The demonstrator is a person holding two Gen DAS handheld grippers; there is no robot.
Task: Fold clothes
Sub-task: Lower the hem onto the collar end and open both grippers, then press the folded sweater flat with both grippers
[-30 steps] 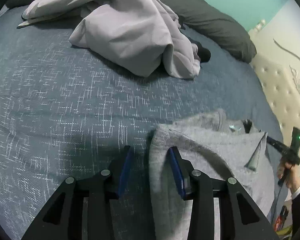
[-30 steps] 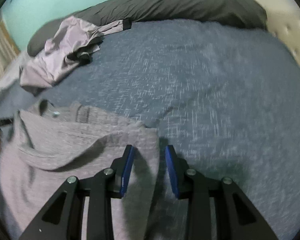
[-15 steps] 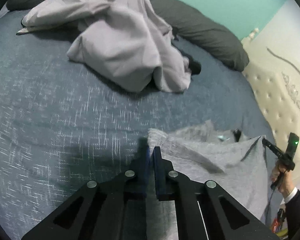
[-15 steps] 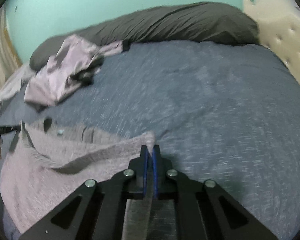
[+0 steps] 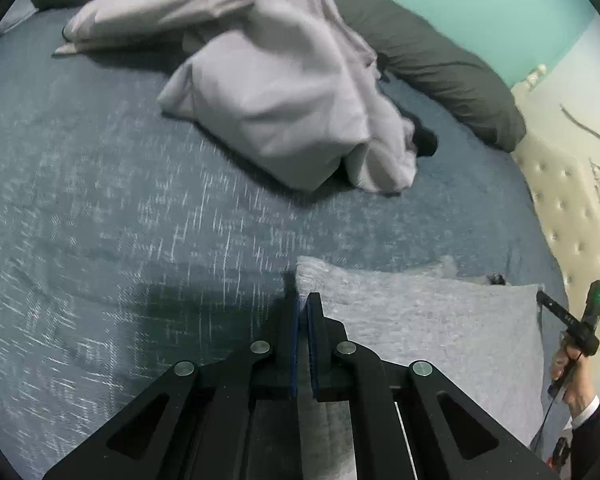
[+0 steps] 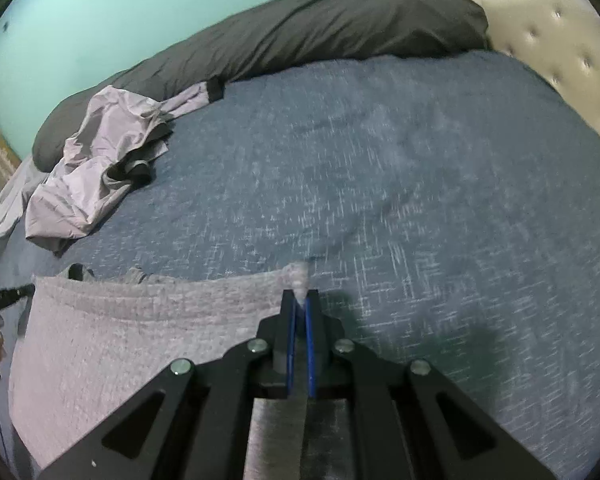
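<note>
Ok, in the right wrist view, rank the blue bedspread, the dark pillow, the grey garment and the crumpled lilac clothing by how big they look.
1. blue bedspread, clearly largest.
2. grey garment and dark pillow: they look similar, and the garment lies much nearer the camera, so I won't rank them.
3. crumpled lilac clothing, smallest.
</note>
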